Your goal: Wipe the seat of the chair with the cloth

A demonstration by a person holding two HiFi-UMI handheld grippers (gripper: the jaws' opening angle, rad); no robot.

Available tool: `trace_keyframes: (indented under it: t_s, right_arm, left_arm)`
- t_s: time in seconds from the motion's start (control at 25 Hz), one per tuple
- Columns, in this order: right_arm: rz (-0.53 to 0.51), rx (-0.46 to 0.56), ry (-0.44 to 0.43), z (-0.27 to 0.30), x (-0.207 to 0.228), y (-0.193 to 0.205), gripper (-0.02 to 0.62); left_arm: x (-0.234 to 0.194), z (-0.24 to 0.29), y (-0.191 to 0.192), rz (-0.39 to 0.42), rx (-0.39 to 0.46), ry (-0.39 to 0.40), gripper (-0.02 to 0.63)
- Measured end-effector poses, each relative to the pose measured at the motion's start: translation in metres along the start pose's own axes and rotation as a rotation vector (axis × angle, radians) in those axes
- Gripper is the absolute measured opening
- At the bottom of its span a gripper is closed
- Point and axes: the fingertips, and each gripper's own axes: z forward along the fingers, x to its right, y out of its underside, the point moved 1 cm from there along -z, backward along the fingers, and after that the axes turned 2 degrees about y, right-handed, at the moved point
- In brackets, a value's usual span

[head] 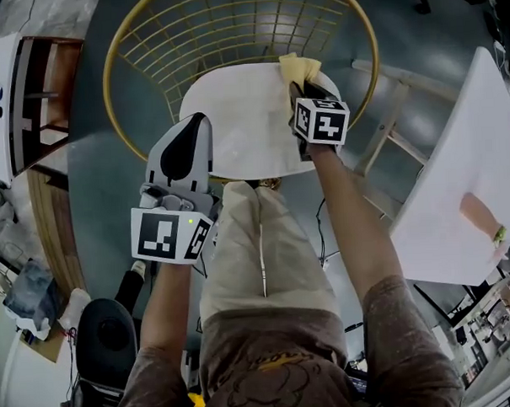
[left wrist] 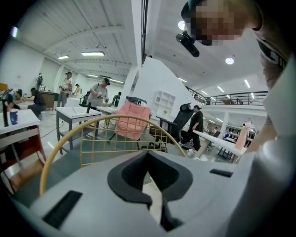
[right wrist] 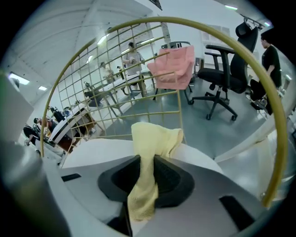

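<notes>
Under right gripper (head: 300,90), cloth (head: 300,67) partly hidden

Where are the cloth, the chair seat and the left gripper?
cloth (right wrist: 149,141): right gripper view, its upper bunch.
chair seat (head: 234,115): head view, bare white middle.
left gripper (left wrist: 148,156): left gripper view, between its fingertips.

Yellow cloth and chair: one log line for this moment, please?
right claw: shut on cloth | cloth: at far edge of seat | left claw: shut, empty
</notes>
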Motion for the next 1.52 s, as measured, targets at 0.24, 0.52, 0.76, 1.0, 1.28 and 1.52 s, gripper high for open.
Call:
trace_keyframes:
  t_s: [0.24,0.52,0.76,1.0,1.28,1.52]
  right_arm:
    - [-0.039,-0.041,-0.082,0.021,-0.045,0.004,0.104]
    - [-0.030,-0.056,-0.151,0.027,-0.084,0.002,0.104]
    - [-0.070,-0.089,-0.242,0.033,-0.129,0.010,0.104]
    - [-0.124,-0.128,-0.344,0.036,-0.176,0.028,0.104]
    - [-0.112,-0.139,-0.410,0.030,-0.213,0.036,0.104]
    - [-0.113,-0.107,-0.442,0.018,-0.232,0.031,0.104]
  left_arm:
    - [-0.018,-0.002,0.002,0.005,-0.001,-0.029,0.009]
    - [-0.033,-0.008,0.005,-0.006,0.006,-0.060,0.009]
    - [-0.039,-0.014,0.010,-0.016,0.003,-0.074,0.009]
    - [-0.049,-0.024,0.013,-0.018,0.006,-0.092,0.009]
    - [-0.061,-0.041,0.015,-0.034,0.019,-0.126,0.009]
    - [-0.062,-0.050,0.017,-0.039,0.029,-0.136,0.009]
